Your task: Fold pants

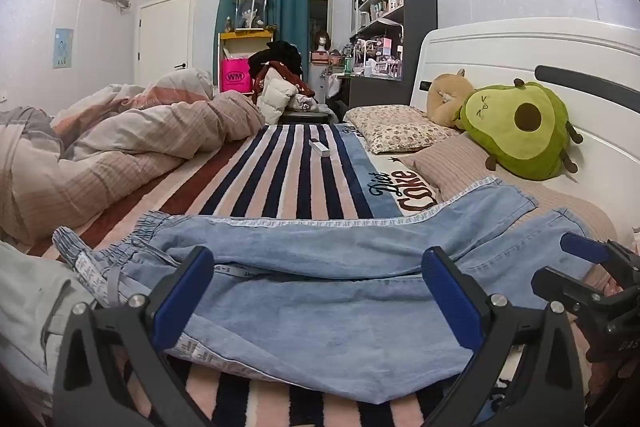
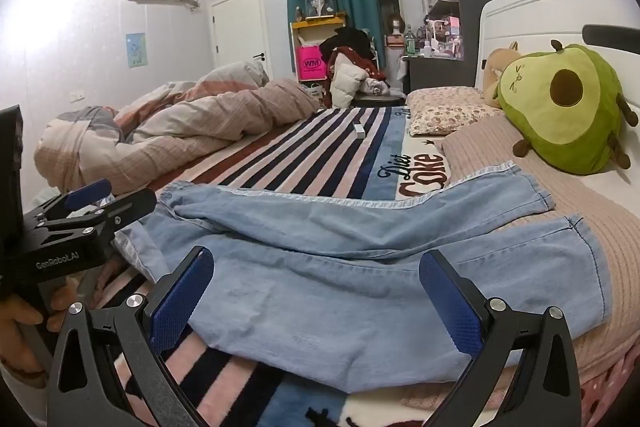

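Off to the left of both tongs a rumpled quilt (image 1: 120,147) in pink and beige lay heaped along the bed, soft and ribbed. Straight beyond the tongs ran a striped blanket (image 1: 280,167), fuzzy, navy and pink, with a small white box (image 1: 319,147) lying on it well beyond the pants. Further right lay a flowered pillow (image 1: 396,129), and beside it a plush avocado (image 1: 520,131) leaned against the white headboard (image 1: 520,47).

The pants (image 1: 320,267), pale blue denim with a gathered elastic waist at the left and lettered tape down the side seam, lay spread across the blanket just ahead of both tongs, the legs reaching right toward the pillows. Nothing lay on top of them.

The left gripper (image 1: 320,291) was held low and level over the near edge of the denim, its blue textured pads wide apart and gripping nothing. The right gripper (image 2: 316,291) sat the same way further along the legs, jaws spread wide, empty. From the right wrist view the left tongs showed at the far left, a bare hand (image 2: 24,323) wrapped round the handle.
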Tool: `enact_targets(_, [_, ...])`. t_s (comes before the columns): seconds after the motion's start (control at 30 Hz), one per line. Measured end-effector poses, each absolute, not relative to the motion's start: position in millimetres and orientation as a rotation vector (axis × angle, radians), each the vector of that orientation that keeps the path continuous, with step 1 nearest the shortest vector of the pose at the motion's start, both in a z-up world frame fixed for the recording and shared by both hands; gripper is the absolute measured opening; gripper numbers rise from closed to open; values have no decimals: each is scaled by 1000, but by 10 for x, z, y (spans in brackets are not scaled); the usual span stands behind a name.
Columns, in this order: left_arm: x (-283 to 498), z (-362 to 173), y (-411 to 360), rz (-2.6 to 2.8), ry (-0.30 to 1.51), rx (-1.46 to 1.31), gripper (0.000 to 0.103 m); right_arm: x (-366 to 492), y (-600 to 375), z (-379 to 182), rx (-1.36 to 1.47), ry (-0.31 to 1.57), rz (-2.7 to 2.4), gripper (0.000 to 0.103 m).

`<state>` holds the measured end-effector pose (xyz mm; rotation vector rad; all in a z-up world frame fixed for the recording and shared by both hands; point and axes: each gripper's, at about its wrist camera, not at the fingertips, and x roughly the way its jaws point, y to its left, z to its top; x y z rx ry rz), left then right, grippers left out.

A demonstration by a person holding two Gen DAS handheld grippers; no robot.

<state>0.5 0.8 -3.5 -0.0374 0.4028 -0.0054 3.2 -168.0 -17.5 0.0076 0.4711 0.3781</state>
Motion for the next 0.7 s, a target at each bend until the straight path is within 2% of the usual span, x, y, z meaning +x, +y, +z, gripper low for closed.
enact_targets(0.7, [23,-53,-43,-13,413,-31,102,34,-1668,-192,9,475,378,103])
